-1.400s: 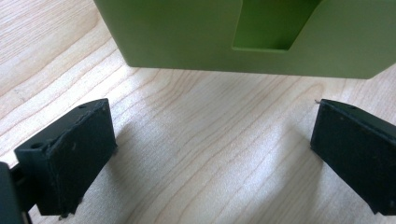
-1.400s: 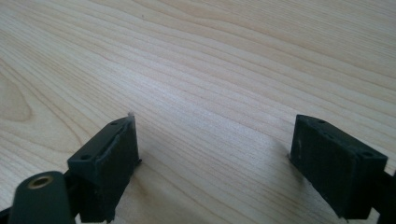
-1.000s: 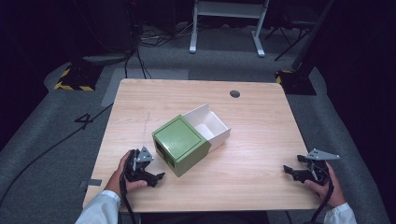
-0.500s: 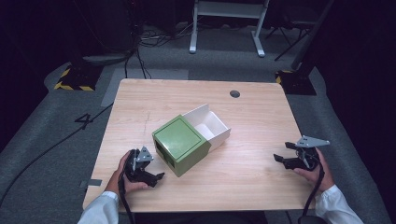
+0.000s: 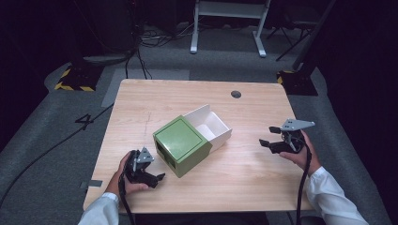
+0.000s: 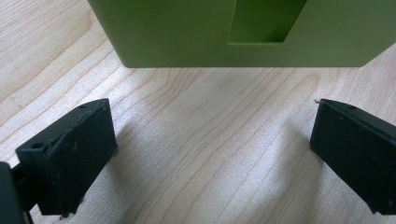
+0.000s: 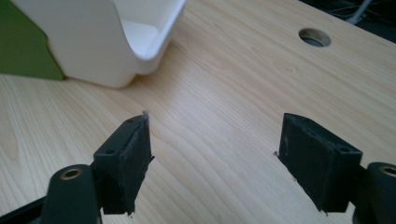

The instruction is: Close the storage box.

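Both claws are wide open and empty: left claw (image 5: 149,174) near the desk's (image 5: 263,187) front-left corner beside the green box (image 5: 180,144), right claw (image 5: 274,144) by the right edge. Pushing the white drawer (image 5: 211,125) could slide the unheld box.

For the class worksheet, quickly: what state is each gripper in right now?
Left gripper: open, holding nothing, facing the green box.
Right gripper: open, holding nothing, above the wooden table.
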